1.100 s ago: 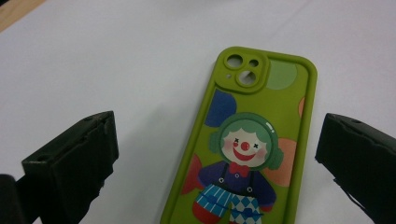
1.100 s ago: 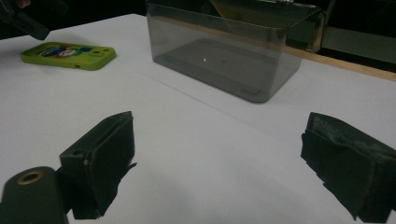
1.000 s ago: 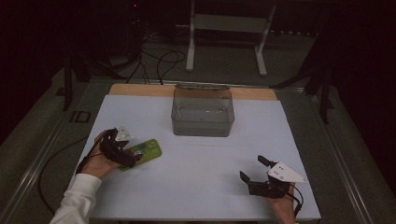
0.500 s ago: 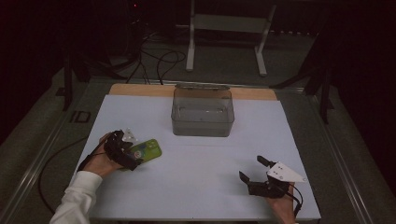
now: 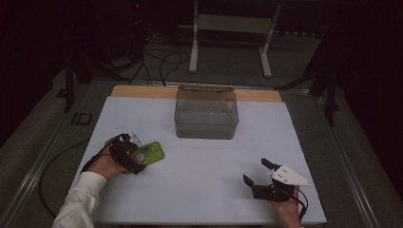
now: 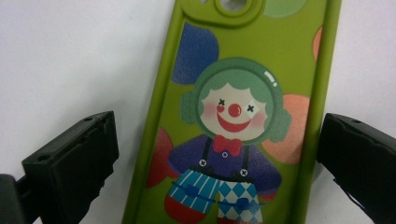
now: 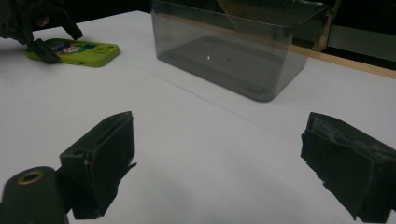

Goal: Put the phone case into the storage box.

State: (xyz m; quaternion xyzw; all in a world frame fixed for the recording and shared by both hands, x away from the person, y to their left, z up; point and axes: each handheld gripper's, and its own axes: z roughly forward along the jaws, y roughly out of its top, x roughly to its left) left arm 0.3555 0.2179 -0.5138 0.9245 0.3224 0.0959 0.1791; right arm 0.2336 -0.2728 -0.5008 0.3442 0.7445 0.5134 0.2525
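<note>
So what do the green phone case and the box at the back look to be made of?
Green phone case: probably soft silicone or rubbery plastic, matte, with rounded moulded edges and a printed clown. Box: likely rigid smoke-tinted clear plastic, glossy; its floor shows through the walls.

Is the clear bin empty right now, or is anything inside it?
Empty. Through the clear bin walls its bare floor shows; the green phone case lies outside on the table, at the left gripper.
</note>
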